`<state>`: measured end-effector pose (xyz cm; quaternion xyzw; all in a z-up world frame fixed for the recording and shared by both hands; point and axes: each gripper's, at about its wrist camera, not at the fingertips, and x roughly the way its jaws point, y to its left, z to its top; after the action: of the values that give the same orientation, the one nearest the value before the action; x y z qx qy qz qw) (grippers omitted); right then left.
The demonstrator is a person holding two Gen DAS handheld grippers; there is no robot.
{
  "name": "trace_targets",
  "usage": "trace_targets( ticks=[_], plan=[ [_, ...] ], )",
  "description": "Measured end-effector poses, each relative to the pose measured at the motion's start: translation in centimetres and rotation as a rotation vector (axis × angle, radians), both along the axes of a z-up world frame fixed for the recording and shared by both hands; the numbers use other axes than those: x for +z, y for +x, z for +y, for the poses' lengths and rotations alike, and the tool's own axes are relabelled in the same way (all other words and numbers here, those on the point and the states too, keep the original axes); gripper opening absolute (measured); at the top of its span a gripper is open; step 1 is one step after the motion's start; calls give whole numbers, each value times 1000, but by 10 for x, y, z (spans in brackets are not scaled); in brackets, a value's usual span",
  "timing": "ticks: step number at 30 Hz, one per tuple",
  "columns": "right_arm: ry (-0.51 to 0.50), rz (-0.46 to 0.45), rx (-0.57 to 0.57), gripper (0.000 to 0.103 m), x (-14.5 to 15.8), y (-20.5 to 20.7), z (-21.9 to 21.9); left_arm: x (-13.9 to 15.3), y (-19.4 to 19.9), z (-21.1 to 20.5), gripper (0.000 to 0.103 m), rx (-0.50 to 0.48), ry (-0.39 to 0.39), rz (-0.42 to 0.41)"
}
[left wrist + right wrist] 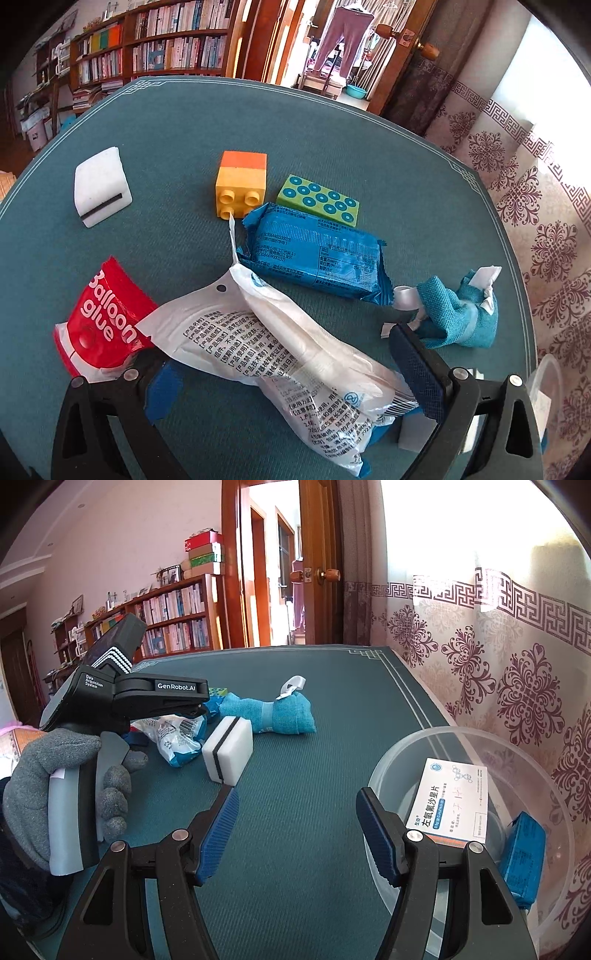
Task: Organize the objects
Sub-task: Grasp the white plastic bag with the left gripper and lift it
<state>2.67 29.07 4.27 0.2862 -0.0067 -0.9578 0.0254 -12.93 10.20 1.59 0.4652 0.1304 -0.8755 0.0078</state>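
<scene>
My left gripper [280, 343] hangs low over a white printed plastic packet [295, 369], which lies between its wide-apart fingers; the pads do not visibly press on it. In the right wrist view a gloved hand [70, 775] holds that left gripper [192, 705] above the same packet [177, 738]. My right gripper [297, 794] stands open with nothing between its fingers, just left of a clear plastic bowl [554, 775]. Inside the bowl lie a white medicine box [450, 801] and a blue packet [524, 853].
On the green table mat [166, 129] lie a red glue packet [103, 321], a white sponge [101, 186], a yellow-orange block [242, 184], a green dotted tile [319, 201], a blue wrapped packet [314, 254] and a teal cloth bundle [458, 317]. A second sponge [227, 749] stands nearby.
</scene>
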Motion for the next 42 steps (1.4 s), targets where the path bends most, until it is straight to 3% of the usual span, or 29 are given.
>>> trace_targets(
  ticks=[14,21,23,32,42],
  plan=[
    [1,-10,9,67,-4,0,-3,-3,28,-11,100,-96,-128,12],
    [2,-13,11,67,-5,1,-4,0,33,-6,57,-149,-164,41],
    [2,-13,12,67,-5,1,-5,1,34,-7,49,-164,-153,44],
    [-16,-37,22,67,-8,-1,-10,5,48,-6,48,-205,-156,72],
    [-122,-72,75,67,5,-34,-25,20,66,-14,48,-210,-195,159]
  ],
)
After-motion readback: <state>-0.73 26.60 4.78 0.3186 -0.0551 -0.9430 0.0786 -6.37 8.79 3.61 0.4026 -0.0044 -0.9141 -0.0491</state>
